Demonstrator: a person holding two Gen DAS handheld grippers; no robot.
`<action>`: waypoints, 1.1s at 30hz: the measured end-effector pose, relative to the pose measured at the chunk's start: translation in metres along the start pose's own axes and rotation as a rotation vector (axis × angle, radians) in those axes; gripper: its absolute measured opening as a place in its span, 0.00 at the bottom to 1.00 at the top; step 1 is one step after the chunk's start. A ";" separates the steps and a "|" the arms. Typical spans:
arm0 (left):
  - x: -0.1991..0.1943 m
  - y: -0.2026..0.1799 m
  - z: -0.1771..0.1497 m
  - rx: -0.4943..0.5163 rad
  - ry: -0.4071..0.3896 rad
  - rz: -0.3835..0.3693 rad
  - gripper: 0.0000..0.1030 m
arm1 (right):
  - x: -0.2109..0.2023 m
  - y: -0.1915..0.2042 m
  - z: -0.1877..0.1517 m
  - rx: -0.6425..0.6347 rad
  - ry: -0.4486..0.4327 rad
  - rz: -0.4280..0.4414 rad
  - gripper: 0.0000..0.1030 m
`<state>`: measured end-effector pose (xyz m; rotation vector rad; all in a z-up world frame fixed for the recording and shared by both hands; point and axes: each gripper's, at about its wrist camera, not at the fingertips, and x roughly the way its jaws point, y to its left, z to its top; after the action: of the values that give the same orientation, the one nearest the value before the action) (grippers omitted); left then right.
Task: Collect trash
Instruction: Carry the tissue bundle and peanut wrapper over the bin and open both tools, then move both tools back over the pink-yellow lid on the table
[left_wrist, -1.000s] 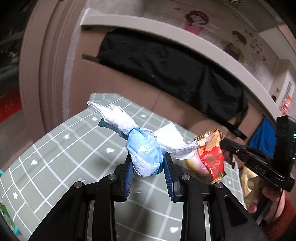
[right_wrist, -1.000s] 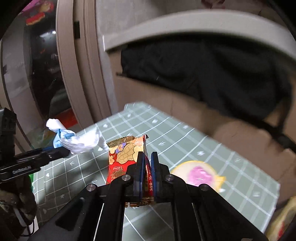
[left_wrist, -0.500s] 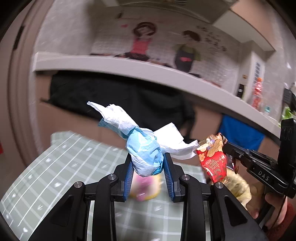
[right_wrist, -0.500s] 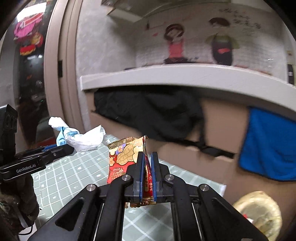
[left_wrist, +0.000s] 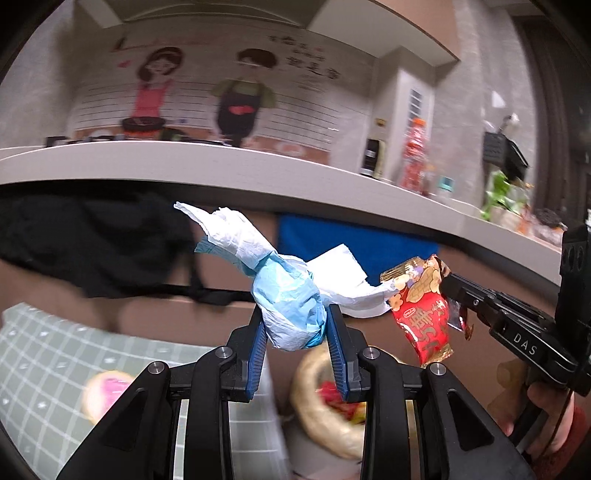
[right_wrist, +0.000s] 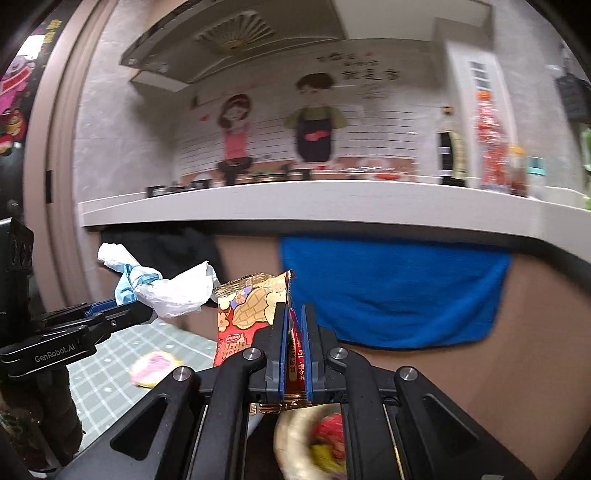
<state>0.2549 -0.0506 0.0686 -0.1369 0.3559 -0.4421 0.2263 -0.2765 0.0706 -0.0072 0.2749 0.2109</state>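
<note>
My left gripper (left_wrist: 295, 325) is shut on a crumpled wad of white and blue tissue (left_wrist: 288, 302) and holds it in the air. The wad also shows in the right wrist view (right_wrist: 162, 288), left of centre. My right gripper (right_wrist: 294, 332) is shut on a red peanut snack wrapper (right_wrist: 247, 314), also held up. The wrapper shows in the left wrist view (left_wrist: 424, 317), just right of the tissue. Below both grippers is a round bin opening with a tan liner (left_wrist: 325, 417) holding colourful trash; it also shows in the right wrist view (right_wrist: 295, 435).
A green grid-patterned table (left_wrist: 40, 369) with a pink round item (left_wrist: 107, 387) lies at lower left. Behind are a white counter (right_wrist: 295, 203), a blue towel (right_wrist: 388, 288) and a black cloth (left_wrist: 81, 243) hanging on a brown front.
Both grippers have swung right and lifted away from the table with their loads still held. The bin opening has come into view beneath them.
</note>
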 end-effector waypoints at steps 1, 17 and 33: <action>0.007 -0.008 -0.001 0.005 0.006 -0.013 0.31 | -0.003 -0.008 -0.002 0.006 0.001 -0.015 0.06; 0.086 -0.058 -0.032 0.023 0.125 -0.069 0.31 | -0.005 -0.090 -0.038 0.114 0.056 -0.123 0.06; 0.161 -0.049 -0.067 -0.025 0.307 -0.135 0.33 | 0.047 -0.133 -0.087 0.262 0.183 -0.129 0.11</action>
<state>0.3472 -0.1688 -0.0326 -0.1174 0.6564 -0.5941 0.2746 -0.4003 -0.0283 0.2152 0.4808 0.0446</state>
